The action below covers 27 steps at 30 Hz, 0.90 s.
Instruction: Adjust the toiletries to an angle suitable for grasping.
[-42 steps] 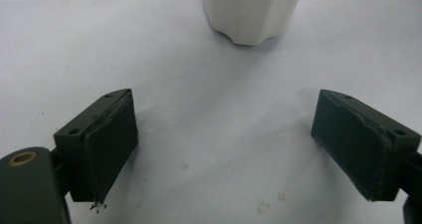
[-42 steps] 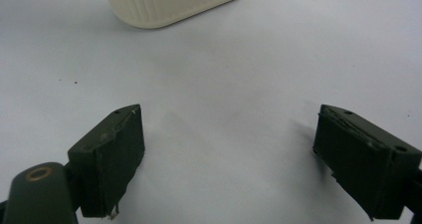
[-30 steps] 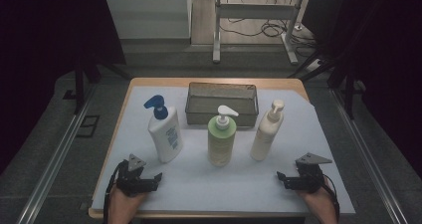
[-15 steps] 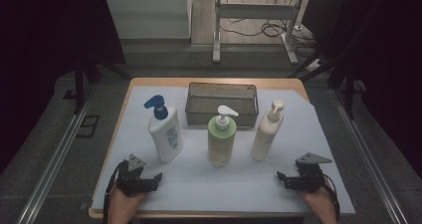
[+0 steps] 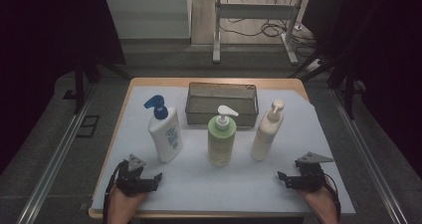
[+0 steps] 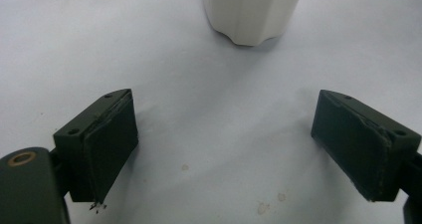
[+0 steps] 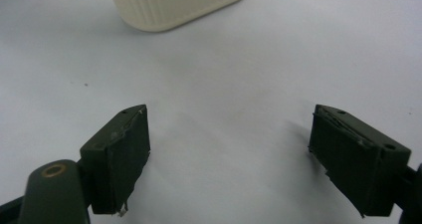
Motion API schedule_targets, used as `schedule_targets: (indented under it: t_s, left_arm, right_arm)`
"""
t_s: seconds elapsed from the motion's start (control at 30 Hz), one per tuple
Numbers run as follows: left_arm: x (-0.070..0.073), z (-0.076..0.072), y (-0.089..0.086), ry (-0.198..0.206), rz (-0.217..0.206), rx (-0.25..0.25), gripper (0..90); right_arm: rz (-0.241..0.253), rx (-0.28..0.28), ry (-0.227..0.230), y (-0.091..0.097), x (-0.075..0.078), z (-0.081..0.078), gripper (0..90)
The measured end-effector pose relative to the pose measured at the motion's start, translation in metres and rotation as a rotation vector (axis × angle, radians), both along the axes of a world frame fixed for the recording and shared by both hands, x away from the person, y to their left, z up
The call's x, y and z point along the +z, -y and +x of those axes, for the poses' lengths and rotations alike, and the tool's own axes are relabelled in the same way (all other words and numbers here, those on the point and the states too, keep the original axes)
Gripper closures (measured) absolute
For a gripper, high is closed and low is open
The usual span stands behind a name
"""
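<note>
- we hold our left gripper (image 5: 158, 176) low on the white sheet (image 5: 199, 184) at the near left of the table (image 5: 214, 81), with its jaws wide apart and nothing between them
- our right gripper (image 5: 281, 177) sits at the near right; its jaws have just been closing a little, but they are well apart too, with only bare sheet between them
- three pump bottles stand upright in a row in front of us: the blue-pump bottle (image 5: 166, 134) on the left, the green bottle (image 5: 221, 140) in the middle, and the cream bottle (image 5: 265, 135) on the right
- the left gripper view looks at the foot of the blue-pump bottle (image 6: 251, 10), and the right gripper view looks at the ribbed foot of the cream bottle (image 7: 174, 2); both are near but not touching
- the wire basket (image 5: 222, 88) sits just behind the row
- we think the bottles are stiff plastic, smooth and a bit slippery, and they may be heavy if full
- they are tall, so they could tip over
- we think it is best to grab a bottle around the middle of its body, on the flat sides, and not by the thin pump on top
</note>
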<state>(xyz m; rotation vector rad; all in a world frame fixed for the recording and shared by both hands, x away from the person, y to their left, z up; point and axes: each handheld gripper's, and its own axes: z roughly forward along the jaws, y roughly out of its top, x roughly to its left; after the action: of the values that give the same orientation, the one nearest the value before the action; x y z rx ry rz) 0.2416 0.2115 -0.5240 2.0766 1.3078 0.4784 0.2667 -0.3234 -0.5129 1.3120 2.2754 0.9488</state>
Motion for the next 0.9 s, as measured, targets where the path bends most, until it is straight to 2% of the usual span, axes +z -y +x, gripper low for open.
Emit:
schedule_targets:
  t_s: [0.27,0.73,0.9]
  left_arm:
    - [0.0,0.0,0.0,0.001,-0.002,0.0,10.6]
    - [0.0,0.0,0.0,0.003,0.0,0.0,10.7]
    - [0.0,0.0,0.0,0.003,0.0,0.0,10.7]
  right_arm:
    - [0.038,0.016,-0.005,-0.005,0.006,-0.001,17.5]
    - [0.052,0.067,0.001,-0.017,0.014,-0.002,37.9]
    - [0.078,0.095,-0.001,-0.022,0.016,-0.001,44.7]
